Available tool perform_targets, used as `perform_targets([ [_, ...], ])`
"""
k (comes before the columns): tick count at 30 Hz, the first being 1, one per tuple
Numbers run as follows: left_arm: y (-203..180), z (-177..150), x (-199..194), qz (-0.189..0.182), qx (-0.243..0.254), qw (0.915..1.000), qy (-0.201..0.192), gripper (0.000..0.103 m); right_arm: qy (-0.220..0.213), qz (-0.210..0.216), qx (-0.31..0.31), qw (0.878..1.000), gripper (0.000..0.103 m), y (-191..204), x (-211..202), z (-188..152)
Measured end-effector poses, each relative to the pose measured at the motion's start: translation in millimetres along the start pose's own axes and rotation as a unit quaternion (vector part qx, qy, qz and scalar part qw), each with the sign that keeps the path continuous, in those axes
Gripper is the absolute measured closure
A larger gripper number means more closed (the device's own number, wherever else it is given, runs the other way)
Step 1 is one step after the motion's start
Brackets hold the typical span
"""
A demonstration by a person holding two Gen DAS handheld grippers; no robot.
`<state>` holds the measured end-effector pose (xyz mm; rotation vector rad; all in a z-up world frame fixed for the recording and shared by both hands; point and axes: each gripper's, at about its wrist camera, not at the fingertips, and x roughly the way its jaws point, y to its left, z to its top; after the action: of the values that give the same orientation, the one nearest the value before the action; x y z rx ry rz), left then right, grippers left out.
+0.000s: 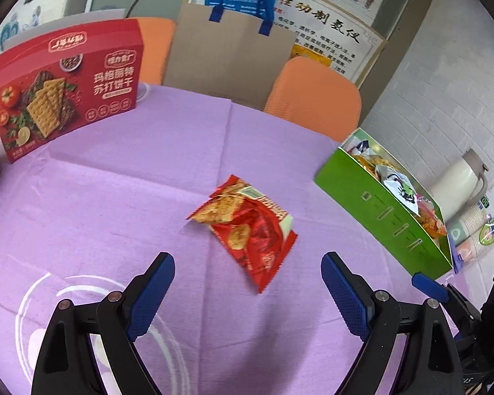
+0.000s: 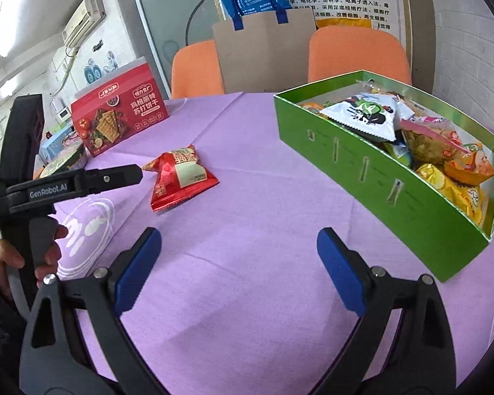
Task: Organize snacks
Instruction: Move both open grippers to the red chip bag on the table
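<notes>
A red snack packet (image 1: 247, 227) lies alone on the purple tablecloth (image 1: 115, 204), just beyond my left gripper (image 1: 247, 263), whose blue pads stand wide apart with nothing between them. In the right wrist view the same red snack packet (image 2: 181, 176) lies left of centre, and the left gripper's black finger (image 2: 115, 176) reaches it from the left. My right gripper (image 2: 238, 240) is open and empty over bare cloth. The green box (image 2: 378, 177), full of several snack packets, stands to its right. That green box (image 1: 378, 220) is at the right in the left wrist view.
A red cracker box (image 1: 66, 85) stands upright at the table's far left. Two orange chairs (image 1: 316, 95) and a brown paper bag (image 1: 227, 62) are behind the table. A white jug (image 1: 457, 181) and paper cups (image 1: 477, 230) sit beyond the green box. A hand (image 2: 19, 256) holds the left gripper.
</notes>
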<state>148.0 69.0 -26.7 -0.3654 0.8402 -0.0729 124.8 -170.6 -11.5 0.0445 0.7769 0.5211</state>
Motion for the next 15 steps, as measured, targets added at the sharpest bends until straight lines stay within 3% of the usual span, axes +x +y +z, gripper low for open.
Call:
perform_targets([
  [4, 16, 14, 5, -0.01, -0.003, 0.9999, -0.002, 0.011, 0.013, 0.01, -0.007, 1.0, 0.008, 11, 12, 1],
  [11, 21, 49, 50, -0.047, -0.009, 0.9983, 0.033, 0.013, 0.035, 0.011, -0.019, 0.999, 0.008, 24, 24, -3],
  [12, 21, 51, 57, -0.049, -0.008, 0.9979, 0.041, 0.015, 0.035, 0.01, -0.02, 0.999, 0.008, 24, 23, -3],
  [14, 19, 49, 74, -0.063, 0.0, 0.9954, 0.072, 0.035, 0.037, 0.009, -0.021, 0.999, 0.008, 23, 22, -4],
  [15, 17, 45, 76, -0.075, 0.004, 0.9947, 0.07, 0.035, 0.037, 0.007, -0.02, 0.999, 0.008, 22, 22, -4],
])
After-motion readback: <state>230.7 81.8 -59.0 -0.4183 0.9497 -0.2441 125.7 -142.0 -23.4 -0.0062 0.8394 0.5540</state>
